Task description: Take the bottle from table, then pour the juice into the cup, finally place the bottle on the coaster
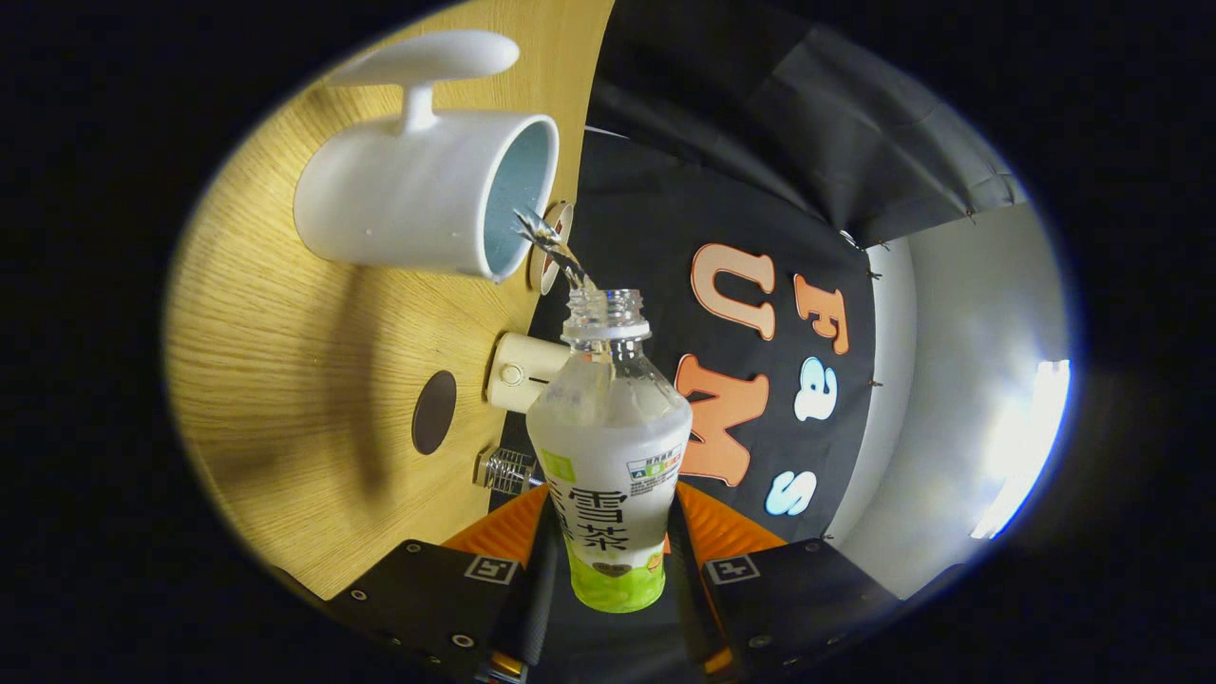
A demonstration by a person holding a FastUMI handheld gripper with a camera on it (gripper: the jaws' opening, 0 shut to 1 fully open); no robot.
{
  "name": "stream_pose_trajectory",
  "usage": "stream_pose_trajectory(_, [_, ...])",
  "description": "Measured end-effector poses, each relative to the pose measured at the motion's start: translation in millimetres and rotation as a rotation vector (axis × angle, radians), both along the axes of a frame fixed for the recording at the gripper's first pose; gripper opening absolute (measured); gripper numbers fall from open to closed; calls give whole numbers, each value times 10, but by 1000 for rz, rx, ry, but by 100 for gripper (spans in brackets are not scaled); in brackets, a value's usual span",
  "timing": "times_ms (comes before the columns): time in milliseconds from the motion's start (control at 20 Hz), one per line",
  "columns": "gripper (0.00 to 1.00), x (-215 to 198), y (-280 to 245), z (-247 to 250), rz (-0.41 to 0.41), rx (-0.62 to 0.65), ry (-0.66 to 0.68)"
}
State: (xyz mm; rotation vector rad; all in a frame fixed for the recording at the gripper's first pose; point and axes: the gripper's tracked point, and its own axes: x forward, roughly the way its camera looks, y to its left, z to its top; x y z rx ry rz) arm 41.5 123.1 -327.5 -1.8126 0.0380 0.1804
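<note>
Hand-held gripper [608,560] is pinching the bottle [610,456] between both fingers, tipped toward the cup [418,195]; juice [556,252] is streaming from the neck into the cup mouth. Coaster [434,411] is lying on the worktop [285,380] beside the cup

The light wooden table [285,399] with a fine straight grain carries a white ceramic mug [418,195] with a pale blue inside and a broad white handle. Near the mug, a dark brown round coaster [434,411] lies flat on the wood. At the table's edge stand a cream rounded box-like object [521,372] and, just beside it, a small shiny ribbed metal piece [505,469].
</note>
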Motion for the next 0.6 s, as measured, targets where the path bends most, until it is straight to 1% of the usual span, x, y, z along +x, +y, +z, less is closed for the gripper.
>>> stream_pose_trajectory(600, [57, 1, 120, 132, 62, -60, -67])
